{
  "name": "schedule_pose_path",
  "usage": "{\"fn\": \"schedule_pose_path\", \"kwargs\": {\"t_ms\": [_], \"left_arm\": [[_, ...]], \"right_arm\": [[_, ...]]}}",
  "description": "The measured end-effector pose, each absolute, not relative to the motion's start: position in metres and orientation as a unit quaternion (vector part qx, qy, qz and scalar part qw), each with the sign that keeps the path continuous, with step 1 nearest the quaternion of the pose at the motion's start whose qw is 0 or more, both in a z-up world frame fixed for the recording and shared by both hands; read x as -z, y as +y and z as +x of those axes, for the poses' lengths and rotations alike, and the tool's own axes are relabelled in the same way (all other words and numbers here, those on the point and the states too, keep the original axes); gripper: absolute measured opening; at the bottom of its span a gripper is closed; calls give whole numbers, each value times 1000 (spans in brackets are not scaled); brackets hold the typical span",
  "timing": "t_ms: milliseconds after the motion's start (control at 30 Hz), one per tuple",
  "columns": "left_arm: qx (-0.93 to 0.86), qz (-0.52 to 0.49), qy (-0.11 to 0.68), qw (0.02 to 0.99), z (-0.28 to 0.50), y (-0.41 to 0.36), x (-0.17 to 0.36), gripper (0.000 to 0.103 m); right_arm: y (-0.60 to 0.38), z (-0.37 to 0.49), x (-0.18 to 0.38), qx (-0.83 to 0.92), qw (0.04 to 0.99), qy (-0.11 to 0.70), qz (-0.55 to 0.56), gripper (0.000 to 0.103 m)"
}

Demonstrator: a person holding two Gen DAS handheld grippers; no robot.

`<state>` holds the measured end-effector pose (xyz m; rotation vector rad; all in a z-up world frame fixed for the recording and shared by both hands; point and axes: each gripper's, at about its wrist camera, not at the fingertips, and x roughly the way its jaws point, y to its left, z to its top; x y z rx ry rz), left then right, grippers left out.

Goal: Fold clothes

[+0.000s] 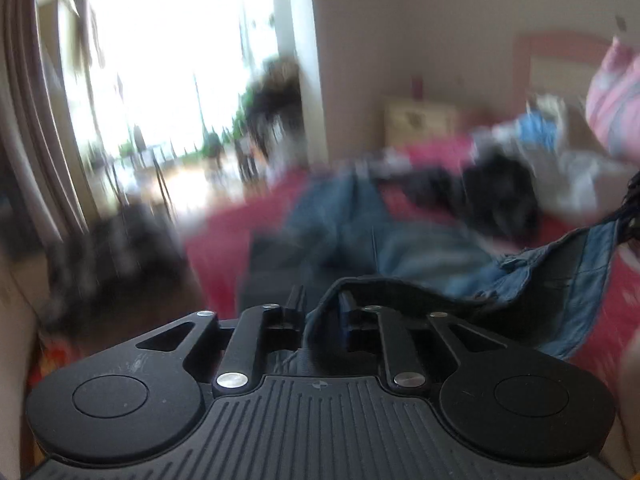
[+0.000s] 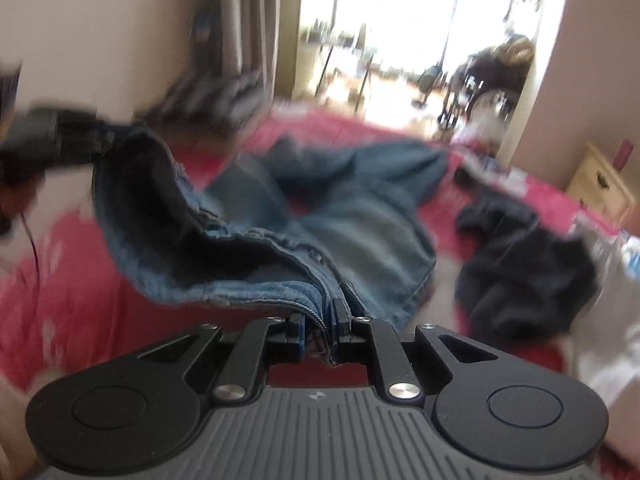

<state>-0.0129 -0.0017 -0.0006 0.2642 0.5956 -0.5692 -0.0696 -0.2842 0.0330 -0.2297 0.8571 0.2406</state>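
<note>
Over the red bed (image 2: 80,280), a pair of blue jeans (image 2: 360,232) is held up by its waistband, its legs trailing on the cover. Left claw (image 1: 322,312) has the denim edge between its fingers, gripping it. Right claw (image 2: 318,326) is clenched on the waistband by the zip. Beside the jeans lies a dark garment (image 2: 520,272). Both views are blurred.
</note>
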Motion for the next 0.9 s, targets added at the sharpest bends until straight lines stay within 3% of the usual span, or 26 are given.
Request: {"fn": "schedule_pose_path", "kwargs": {"t_ms": [100,267,500,533,600,667,900], "left_arm": [[283,153,354,878,-38,3,47,38],[255,176,383,870,-77,0,89,50],[177,116,392,895,-67,0,101,50],[166,97,397,897,-62,2,103,46],[151,81,404,899,-59,10,106,22],[147,78,398,902,-59,14,103,12],[133,123,326,928,-62,50,44,9]], "right_arm": [[-269,-76,4,-108,877,454,-118,13],[-264,-79,17,-93,868,476,-110,13],[-255,-82,21,-95,859,482,-145,13],[-255,-81,22,-93,857,485,-144,13],[-256,-82,24,-89,856,489,-139,13],[-258,-83,22,-91,856,490,-136,13],[-244,-100,-18,-164,849,487,-120,14]]}}
